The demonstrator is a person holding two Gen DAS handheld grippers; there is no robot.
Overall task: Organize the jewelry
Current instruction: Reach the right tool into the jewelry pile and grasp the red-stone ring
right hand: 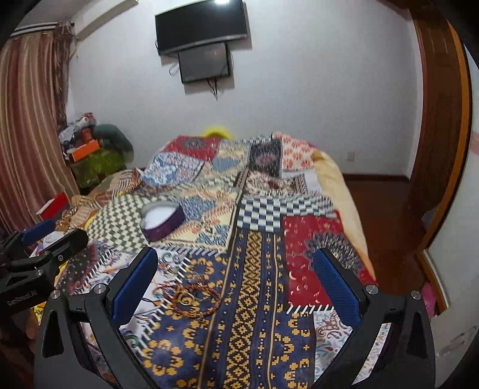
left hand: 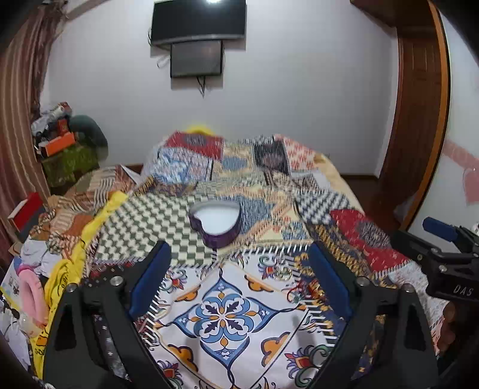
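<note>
1. This is a bedroom, with a bed under a busy patchwork quilt [left hand: 239,191] and two dark screens [left hand: 197,21] on the white wall behind it.
2. The left gripper [left hand: 239,278] has its blue pads wide apart, with nothing between them. The right gripper [right hand: 236,284] is wide apart and empty too.
3. The jewelry [right hand: 191,299] (a reddish cord loop with small gold rings) lies flat on the quilt, low between the right gripper's pads but nearer the left-hand pad. More little rings [left hand: 283,273] lie just past it.
4. The purple heart-shaped box [left hand: 215,223] sits open farther up the bed, well apart from both grippers.
5. What could go wrong: the pieces are thin and hide in the busy pattern, so the pads may pinch quilt instead. The cord could snag or drag the rings along. The soft bed might let the box tip.
</note>
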